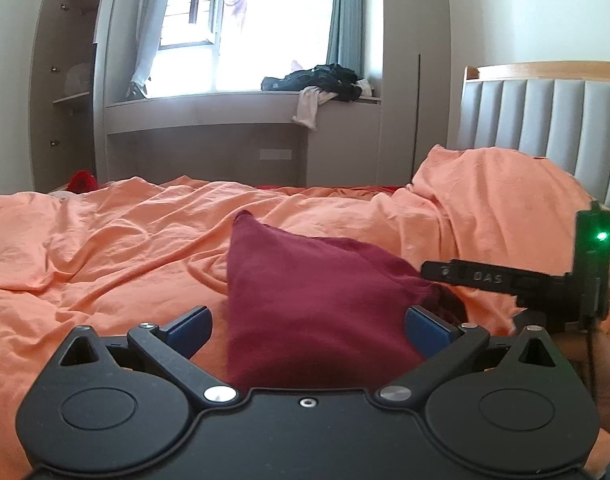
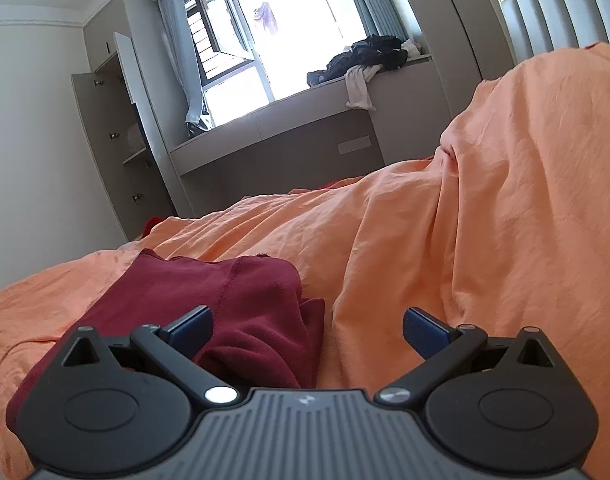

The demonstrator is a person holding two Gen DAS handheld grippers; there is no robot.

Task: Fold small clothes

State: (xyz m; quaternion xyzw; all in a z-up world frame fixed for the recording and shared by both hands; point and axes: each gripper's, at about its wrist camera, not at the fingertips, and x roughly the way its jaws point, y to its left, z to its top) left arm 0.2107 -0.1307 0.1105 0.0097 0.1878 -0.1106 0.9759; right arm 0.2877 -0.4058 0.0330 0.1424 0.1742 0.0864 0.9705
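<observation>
A dark red garment lies on the orange bedsheet, folded into a rough triangle with its point away from me. My left gripper is open, its blue pads on either side of the garment's near part, not closed on it. My right gripper is open too, just over the garment's bunched right edge; the sheet fills its right side. The right gripper's body shows at the right of the left wrist view, beside the garment.
A sheet-covered hump rises by the padded headboard. Beyond the bed are a window bench with a pile of dark clothes and an open wardrobe. A red item lies past the bed's far left edge.
</observation>
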